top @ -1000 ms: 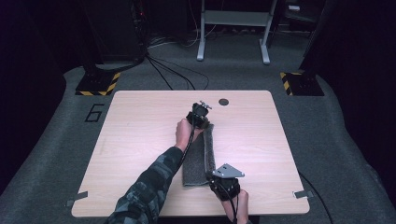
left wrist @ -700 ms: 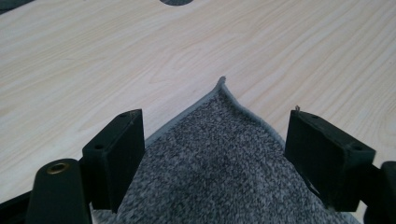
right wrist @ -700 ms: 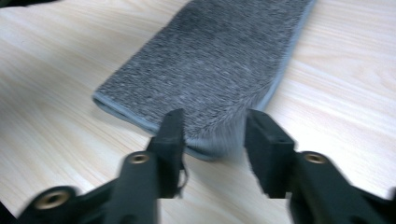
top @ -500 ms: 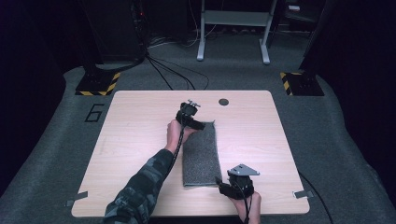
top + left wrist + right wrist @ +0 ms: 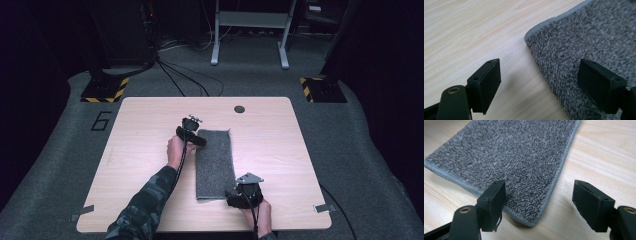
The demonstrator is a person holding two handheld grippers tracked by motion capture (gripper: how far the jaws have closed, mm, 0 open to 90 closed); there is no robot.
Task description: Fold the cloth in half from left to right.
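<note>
While both grippers hang over opposite corners of the grey towel [image 5: 215, 162], we are at a loose moment: the left gripper [image 5: 537, 85] has its jaws standing wide, nothing pinched, one pad over bare wood and the other over the cloth near the far left corner, and the right gripper [image 5: 540, 202] has just been opening, its jaws now apart with the near right corner of the towel lying flat below them, not pressed. What could go wrong from here, as we judge it, is mostly a snag: loops of terry could catch on a pad as a hand lifts away and drag a corner up, spoiling the neat fold. If we go for another fold, a bite too shallow on that stitched hem could take only the top layer, so the layers slide apart. A low sweep across the table [image 5: 150, 130] could also push the whole strip askew. As for the towel itself, it lies in the middle of the wooden table as a long narrow rectangle, running away from us, speckled dark and light grey with a paler stitched border, its surface flat, its corners rounded and its edges fairly straight.
</note>
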